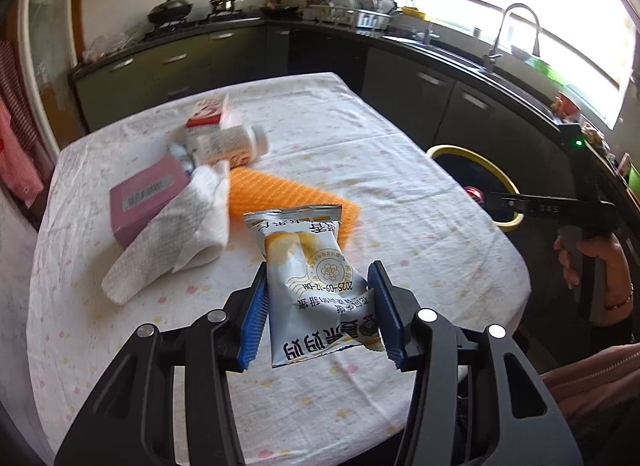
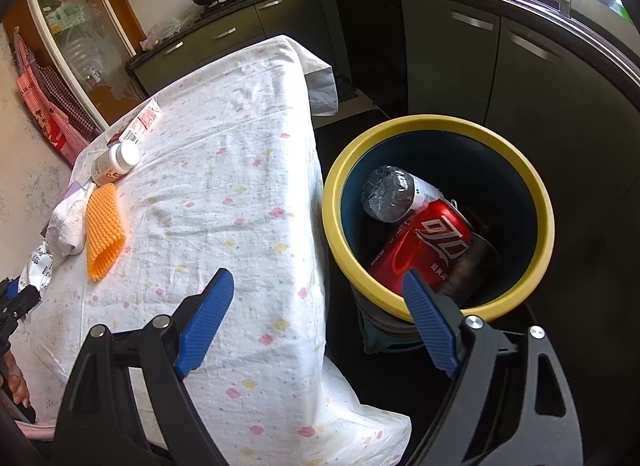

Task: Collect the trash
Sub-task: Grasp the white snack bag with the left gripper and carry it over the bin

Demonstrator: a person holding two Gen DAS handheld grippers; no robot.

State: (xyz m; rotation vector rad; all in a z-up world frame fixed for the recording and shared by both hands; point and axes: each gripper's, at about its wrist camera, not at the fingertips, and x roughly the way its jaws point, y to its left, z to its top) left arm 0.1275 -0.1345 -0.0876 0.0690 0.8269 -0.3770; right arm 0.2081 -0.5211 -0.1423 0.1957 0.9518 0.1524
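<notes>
Here the left gripper point(image 1: 318, 298) is raised over the near part of the table point(image 1: 400, 169), and its two blue fingers point(image 1: 256, 318) press from both sides on a silver snack wrapper point(image 1: 310, 278). The wrapper stands upright between them, crumpled in the middle, with its torn edge on top, and it is lifted off the cloth.

The right gripper point(image 2: 316, 306) is held out beside the table edge, above the floor, pointing down toward the trash bin point(image 2: 532, 185). Its jaws are spread wide and hold nothing. One blue fingertip point(image 2: 416, 290) is over the yellow rim of the bin. Inside the bin lie a red cola can point(image 2: 432, 242) and a crushed clear bottle point(image 2: 390, 193), touching each other.

On the table there remain an orange mesh piece point(image 1: 280, 189), a white paper towel point(image 1: 180, 234), a pink box point(image 1: 144, 197), a white medicine bottle point(image 1: 236, 141) lying on its side, and a red and white carton point(image 1: 208, 111) behind it. These are close together at the far left side.
</notes>
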